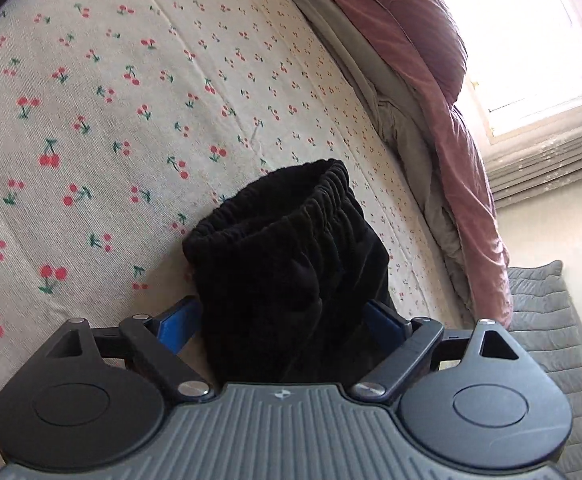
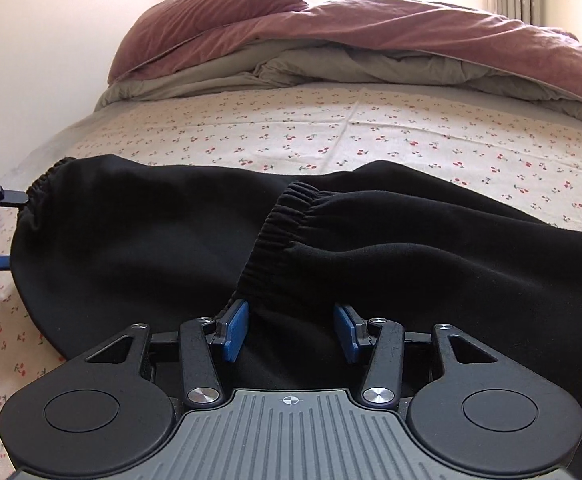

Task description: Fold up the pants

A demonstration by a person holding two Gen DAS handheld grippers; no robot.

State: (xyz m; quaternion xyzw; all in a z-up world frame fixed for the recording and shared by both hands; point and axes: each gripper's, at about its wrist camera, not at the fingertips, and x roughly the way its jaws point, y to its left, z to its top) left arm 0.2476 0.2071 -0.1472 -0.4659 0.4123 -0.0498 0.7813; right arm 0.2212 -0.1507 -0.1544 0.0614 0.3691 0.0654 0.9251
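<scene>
Black pants (image 2: 151, 232) lie across the cherry-print sheet (image 2: 371, 136) of a bed. One elastic-edged end (image 1: 275, 208) stands bunched between the wide-apart blue pads (image 1: 179, 320) of my left gripper (image 1: 283, 316), which is open. That gripper (image 2: 3, 228) also shows at the far left edge of the right wrist view, one finger on each side of the gathered end. Another elastic cuff (image 2: 287, 216) lies folded over the pants and runs down to the left pad (image 2: 235, 328) of my right gripper (image 2: 291, 330). Its jaws stand partly apart over flat black fabric, open, both blue inner faces bare.
A dusty-pink duvet (image 2: 371, 28) with a grey underside and a pink pillow (image 2: 219, 4) are heaped at the head of the bed below a bright window (image 1: 523, 40). A grey quilted mat (image 1: 543, 320) lies beside the bed. A pale wall runs along the left.
</scene>
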